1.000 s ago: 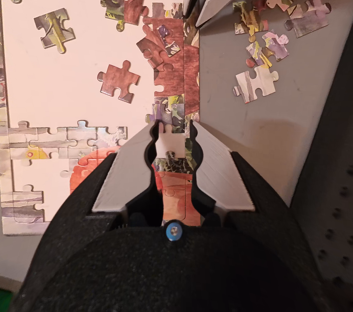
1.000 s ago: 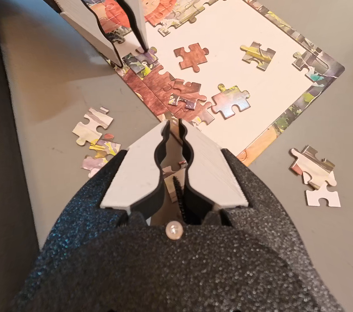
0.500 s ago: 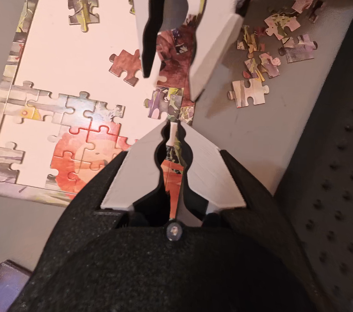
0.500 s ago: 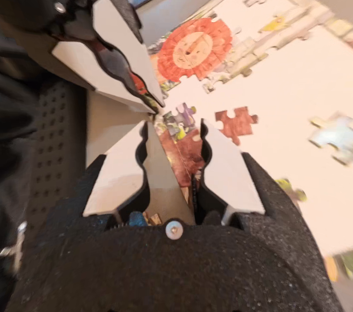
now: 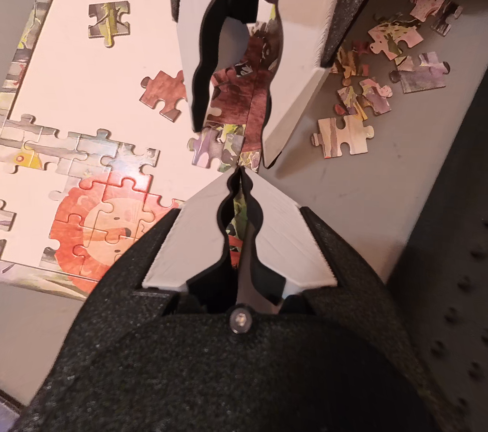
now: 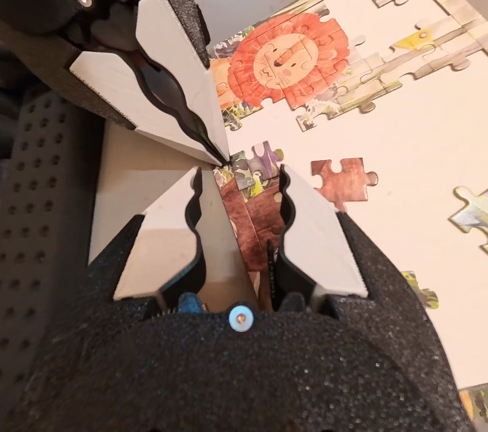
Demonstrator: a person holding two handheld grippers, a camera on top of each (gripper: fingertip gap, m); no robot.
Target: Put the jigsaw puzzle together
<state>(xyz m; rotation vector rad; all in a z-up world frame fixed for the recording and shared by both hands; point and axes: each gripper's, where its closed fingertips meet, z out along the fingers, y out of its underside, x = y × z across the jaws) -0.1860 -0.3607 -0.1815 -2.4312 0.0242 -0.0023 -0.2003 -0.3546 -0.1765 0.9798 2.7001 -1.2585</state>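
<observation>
The left hand-held gripper (image 5: 240,170) has its white, wavy-edged fingers pressed together with nothing held, the tips resting at the puzzle's border just beside a purple-green piece (image 5: 216,150). The right hand-held gripper (image 6: 239,168) is spread, its fingers straddling the brown assembled section (image 6: 260,218) at the same border.

Step in hand, as judged: seating the purple-green piece, which lies slightly askew against the brown section, with the shut tips acting as a pusher. The next move calls for a light nudge that aligns tab with socket, then downward pressure; the right hand-held gripper should steady the neighbouring pieces so they do not slide.

The jigsaw puzzle (image 5: 79,91) is flat printed card in a bordered tray with a smooth white base. An orange lion face (image 6: 287,60) is already joined. A loose brown piece (image 5: 163,94) and a grey-yellow piece (image 5: 109,20) lie on the bare base. More loose pieces (image 5: 380,86) are scattered on the matte grey table (image 5: 356,194) beside the tray.
</observation>
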